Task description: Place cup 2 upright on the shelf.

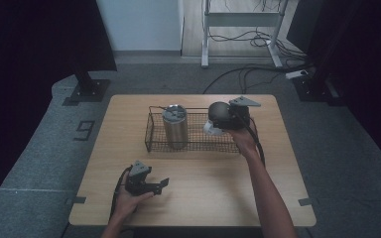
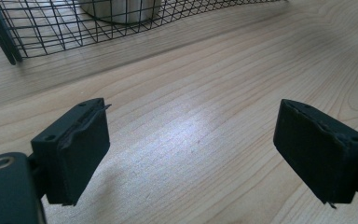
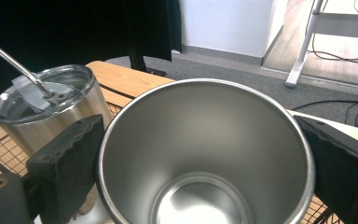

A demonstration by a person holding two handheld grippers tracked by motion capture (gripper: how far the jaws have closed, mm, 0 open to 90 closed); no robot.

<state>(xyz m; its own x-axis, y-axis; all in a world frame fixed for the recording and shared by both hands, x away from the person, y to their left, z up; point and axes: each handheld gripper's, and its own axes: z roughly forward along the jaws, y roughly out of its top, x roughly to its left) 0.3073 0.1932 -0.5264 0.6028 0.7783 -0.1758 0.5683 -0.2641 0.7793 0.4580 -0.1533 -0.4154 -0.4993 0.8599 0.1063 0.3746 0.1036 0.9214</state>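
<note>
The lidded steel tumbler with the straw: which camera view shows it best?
The right gripper view: the lidded tumbler is close, with lid and straw plain. The high view shows it small but whole, upright in the wire basket. The left gripper view shows its base behind the mesh.

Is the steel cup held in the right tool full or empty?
Empty. The right gripper view looks straight into the steel cup between the right tool's pads, and its bare shiny bottom shows with nothing inside.

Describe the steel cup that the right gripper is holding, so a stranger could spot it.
Find the wire basket on the wooden table. Over its right end, the right gripper clamps an open steel cup. Unlike the lidded tumbler with a straw, it has no lid.
</note>
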